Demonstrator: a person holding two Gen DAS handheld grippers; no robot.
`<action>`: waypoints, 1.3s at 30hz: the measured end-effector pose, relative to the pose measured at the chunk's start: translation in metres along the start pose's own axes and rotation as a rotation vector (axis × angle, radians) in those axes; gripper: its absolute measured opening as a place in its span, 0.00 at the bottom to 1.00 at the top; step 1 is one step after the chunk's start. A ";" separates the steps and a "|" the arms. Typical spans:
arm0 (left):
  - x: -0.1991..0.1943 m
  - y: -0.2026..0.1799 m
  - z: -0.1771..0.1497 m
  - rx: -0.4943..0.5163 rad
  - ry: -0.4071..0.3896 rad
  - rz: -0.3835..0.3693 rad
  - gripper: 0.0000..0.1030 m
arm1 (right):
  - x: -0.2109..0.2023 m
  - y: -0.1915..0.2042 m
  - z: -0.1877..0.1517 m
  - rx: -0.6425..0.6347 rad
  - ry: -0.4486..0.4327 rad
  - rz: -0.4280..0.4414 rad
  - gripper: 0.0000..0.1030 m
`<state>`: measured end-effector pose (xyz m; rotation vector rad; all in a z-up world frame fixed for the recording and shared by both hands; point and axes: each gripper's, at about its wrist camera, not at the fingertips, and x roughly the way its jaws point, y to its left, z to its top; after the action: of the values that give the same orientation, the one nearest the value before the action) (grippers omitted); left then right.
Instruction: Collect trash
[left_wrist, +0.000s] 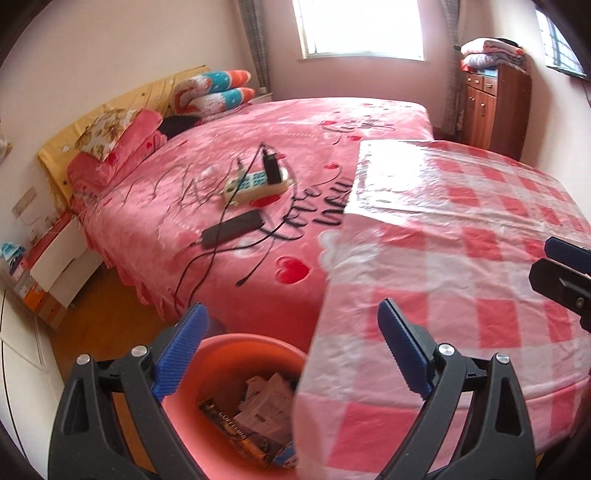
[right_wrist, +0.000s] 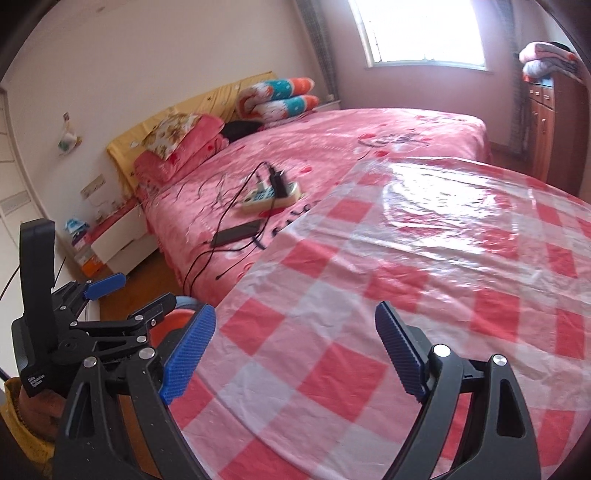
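Trash (left_wrist: 258, 413) in orange bin (left_wrist: 236, 350); both hand-held grippers empty, agape.

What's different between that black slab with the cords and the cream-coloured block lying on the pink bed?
The black slab is dark, flat and slim; the cream block is pale, thicker and has rows of bluish sockets on top. The cream block carries a black plug-in adapter standing on it; nothing sits on the black slab. Both rest on the pink bedspread with black cables trailing away.
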<state>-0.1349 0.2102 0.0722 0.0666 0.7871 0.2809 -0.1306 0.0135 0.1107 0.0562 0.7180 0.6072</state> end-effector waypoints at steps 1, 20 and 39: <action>-0.001 -0.005 0.002 0.007 -0.006 -0.005 0.91 | -0.003 -0.005 0.000 0.006 -0.009 -0.009 0.85; -0.013 -0.094 0.025 0.102 -0.066 -0.106 0.92 | -0.053 -0.073 -0.007 0.066 -0.134 -0.162 0.85; -0.026 -0.184 0.050 0.181 -0.127 -0.196 0.93 | -0.097 -0.138 -0.017 0.145 -0.235 -0.311 0.85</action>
<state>-0.0755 0.0283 0.0951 0.1753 0.6856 0.0185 -0.1296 -0.1554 0.1211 0.1451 0.5277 0.2450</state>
